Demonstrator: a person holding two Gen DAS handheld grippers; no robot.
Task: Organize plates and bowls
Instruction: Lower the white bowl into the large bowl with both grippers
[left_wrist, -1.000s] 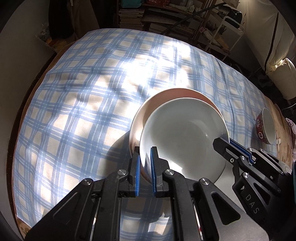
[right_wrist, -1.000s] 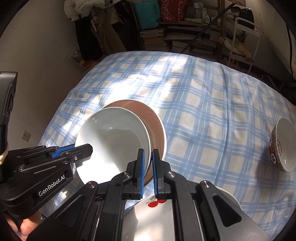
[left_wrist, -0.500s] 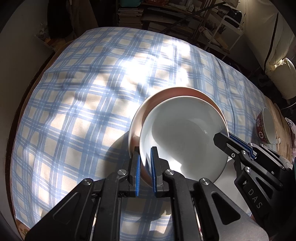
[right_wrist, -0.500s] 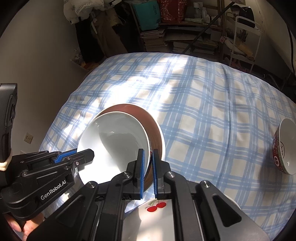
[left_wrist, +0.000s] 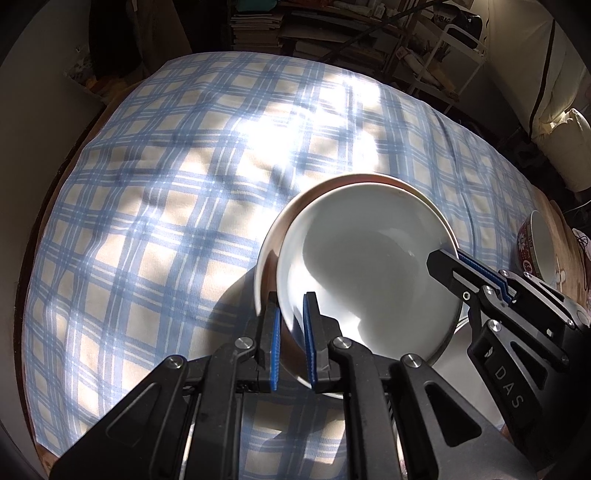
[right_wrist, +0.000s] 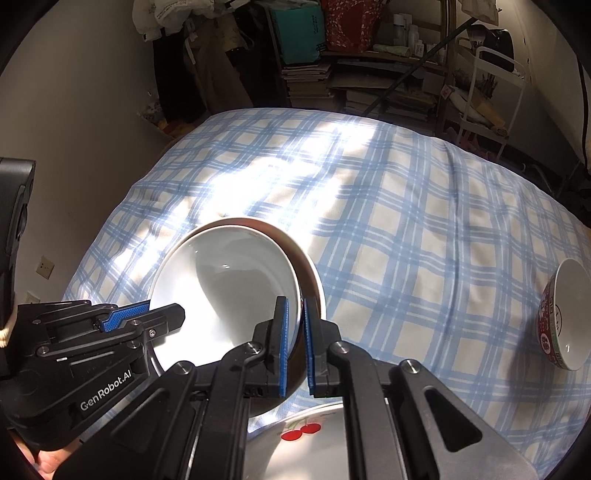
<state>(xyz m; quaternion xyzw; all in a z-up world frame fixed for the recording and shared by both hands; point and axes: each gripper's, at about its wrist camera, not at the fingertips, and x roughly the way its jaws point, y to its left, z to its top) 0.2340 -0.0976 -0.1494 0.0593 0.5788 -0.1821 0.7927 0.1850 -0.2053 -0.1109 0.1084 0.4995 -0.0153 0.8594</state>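
Observation:
A white bowl (left_wrist: 365, 273) sits nested in a pink-brown plate (left_wrist: 267, 258), and both are held up above the checked table. My left gripper (left_wrist: 291, 343) is shut on their left rim. My right gripper (right_wrist: 295, 350) is shut on their right rim; the white bowl (right_wrist: 229, 288) and the brown plate rim (right_wrist: 312, 273) show in the right wrist view. The right gripper also shows in the left wrist view (left_wrist: 469, 273). A white plate with red cherries (right_wrist: 306, 439) lies on the table below the stack. A red patterned bowl (right_wrist: 565, 317) stands at the far right.
The blue checked tablecloth (left_wrist: 166, 206) covers the table, sunlit in the middle. The red bowl also shows in the left wrist view (left_wrist: 535, 247) near the right table edge. Shelves, stacked books and a white cart (right_wrist: 487, 85) stand beyond the far edge.
Both grippers have lifted the bowl and plate stack higher above the table. More of the cherry plate shows below it.

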